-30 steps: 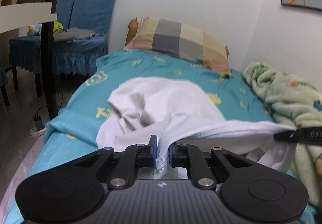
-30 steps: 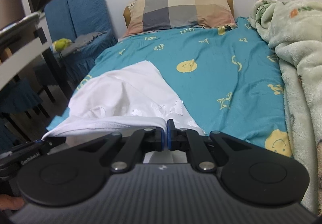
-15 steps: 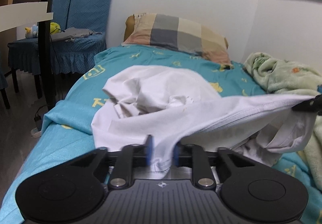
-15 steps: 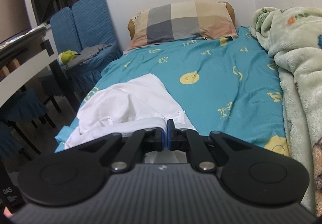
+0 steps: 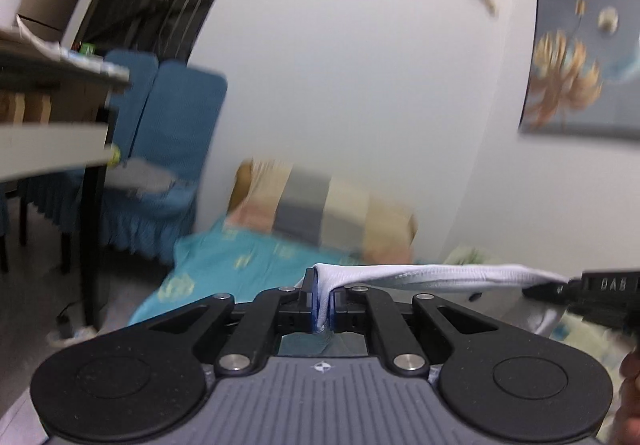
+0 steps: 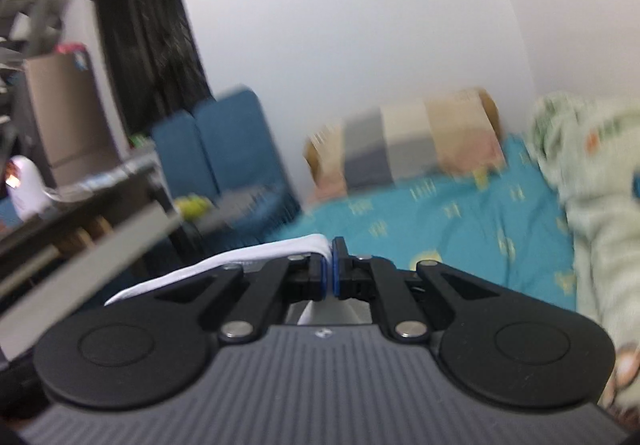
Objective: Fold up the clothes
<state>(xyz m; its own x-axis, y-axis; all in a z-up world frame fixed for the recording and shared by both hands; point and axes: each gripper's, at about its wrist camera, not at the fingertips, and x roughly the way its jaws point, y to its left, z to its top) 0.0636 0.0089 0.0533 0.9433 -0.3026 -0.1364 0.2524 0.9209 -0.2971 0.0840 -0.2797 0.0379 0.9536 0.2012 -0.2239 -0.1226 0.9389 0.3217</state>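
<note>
Both wrist views look low along their fingers toward the pillow (image 5: 324,213), sharing the bed (image 6: 460,221).

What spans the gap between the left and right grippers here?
A taut edge of the white garment runs from the left gripper to the right gripper, seen in the left wrist view.

pillow (image 5: 324,213) and bedsheet (image 6: 440,221) motion-blurred, white garment (image 5: 432,277) mostly hidden

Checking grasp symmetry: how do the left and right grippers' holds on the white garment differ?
The left gripper has the white cotton garment running off rightward; the right gripper has it running leftward. Cloth shows below the left jaws; the right jaws show only a sliver. Both are shut on the stretched hem.
</note>
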